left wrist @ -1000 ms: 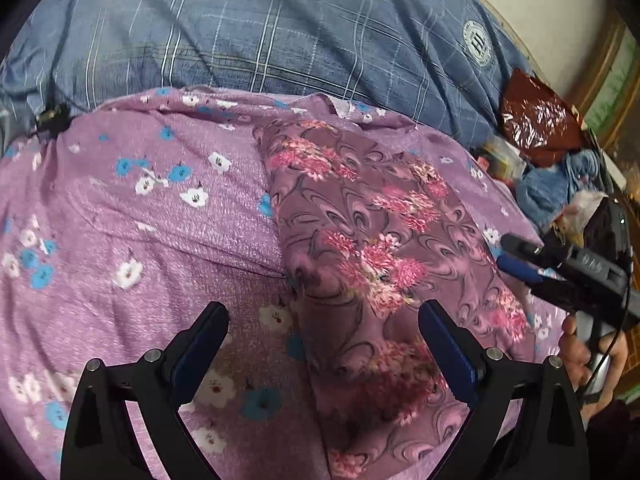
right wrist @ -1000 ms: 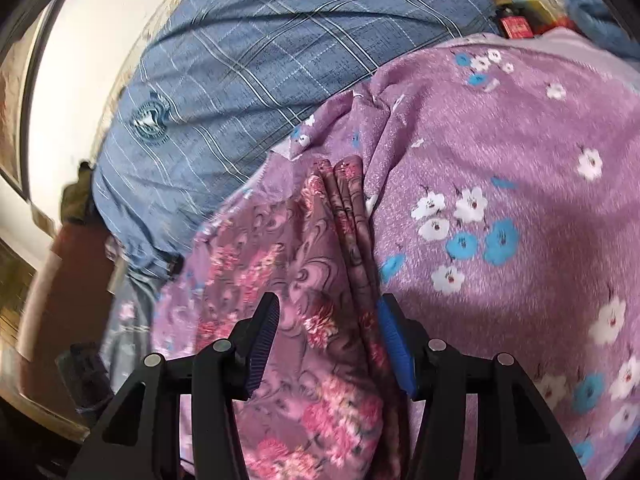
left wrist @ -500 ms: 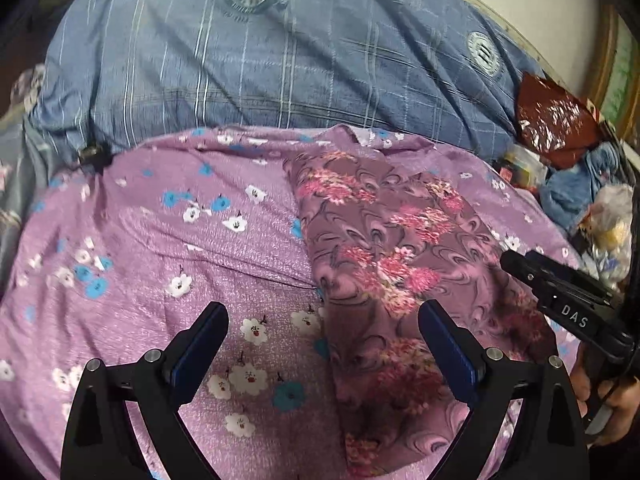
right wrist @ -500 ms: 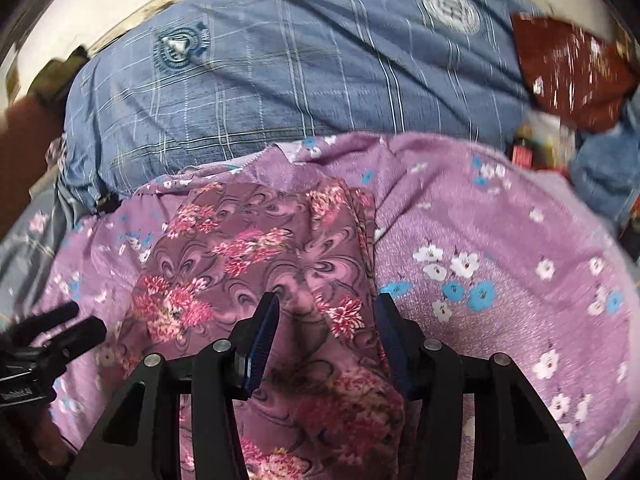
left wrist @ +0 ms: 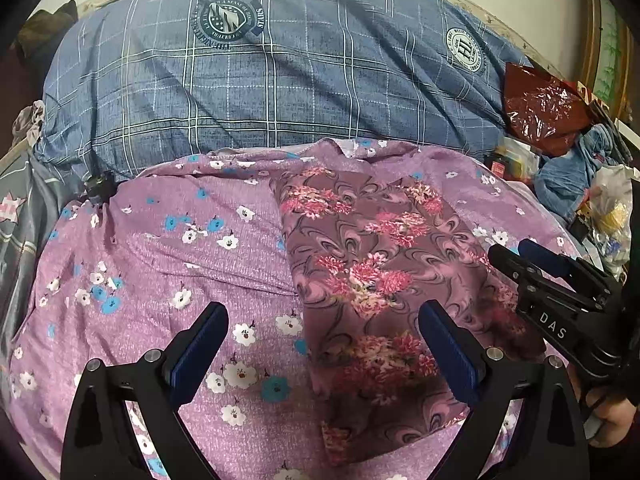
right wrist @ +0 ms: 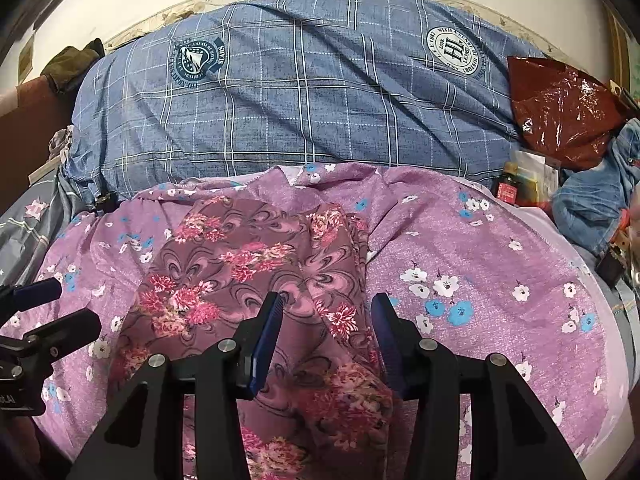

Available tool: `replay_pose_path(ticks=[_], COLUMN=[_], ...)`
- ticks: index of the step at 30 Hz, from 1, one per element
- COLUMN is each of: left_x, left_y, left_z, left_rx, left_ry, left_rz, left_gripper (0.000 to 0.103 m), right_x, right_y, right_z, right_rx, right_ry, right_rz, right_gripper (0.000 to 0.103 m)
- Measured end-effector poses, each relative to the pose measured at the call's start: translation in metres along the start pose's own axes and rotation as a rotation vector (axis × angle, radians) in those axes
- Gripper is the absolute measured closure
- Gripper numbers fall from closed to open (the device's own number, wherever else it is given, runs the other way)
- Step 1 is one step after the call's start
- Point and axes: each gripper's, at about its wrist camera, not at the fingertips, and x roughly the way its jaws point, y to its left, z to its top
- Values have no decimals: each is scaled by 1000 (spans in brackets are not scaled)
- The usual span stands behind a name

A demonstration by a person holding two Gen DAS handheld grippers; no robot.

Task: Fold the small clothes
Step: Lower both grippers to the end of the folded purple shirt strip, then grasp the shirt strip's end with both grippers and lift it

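Note:
A mauve garment with pink flowers (left wrist: pixel 372 272) lies folded in a long strip on a purple flowered cloth (left wrist: pixel 168 248). It also shows in the right wrist view (right wrist: pixel 248 272). My left gripper (left wrist: pixel 324 340) is open and empty above the garment's near left edge. My right gripper (right wrist: pixel 326 324) is open and empty over the garment's near right part, and it shows at the right of the left wrist view (left wrist: pixel 532 260). The left gripper's fingers (right wrist: pixel 40 292) show at the left edge of the right wrist view.
A blue checked quilt (left wrist: pixel 260 80) is bunched behind the purple cloth. A dark red plastic bag (left wrist: pixel 540 108), blue denim (left wrist: pixel 568 168) and small clutter lie at the right. A grey sheet (left wrist: pixel 24 200) shows at the left.
Both grippers have pulled back and risen, so more of the quilt and cloth is in view. The right gripper has swung to face the quilt squarely. The garment has not moved.

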Motion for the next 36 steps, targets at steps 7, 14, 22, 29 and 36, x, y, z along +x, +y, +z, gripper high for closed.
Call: replay_pose_path(ticks=[7, 14, 22, 29, 36], left_x=[13, 31, 47, 87, 94], left_y=[5, 12, 13, 16, 37], left_z=[0, 0, 1, -5, 12], left_rx=[-2, -24, -30, -16, -74], left_ry=[15, 31, 39, 147, 70], left_rz=[-6, -4, -16, -12, -55], left_gripper=[7, 7, 7, 7, 7], right_x=[5, 10, 16, 42, 38], right_y=[5, 9, 11, 19, -27], right_z=[1, 3, 2, -9, 5], right_rx=[-23, -36, -49, -104, 114], right_ry=[8, 14, 37, 180, 166], right_rz=[-15, -20, -26, -23, 85], right_gripper=[73, 77, 78, 77, 49])
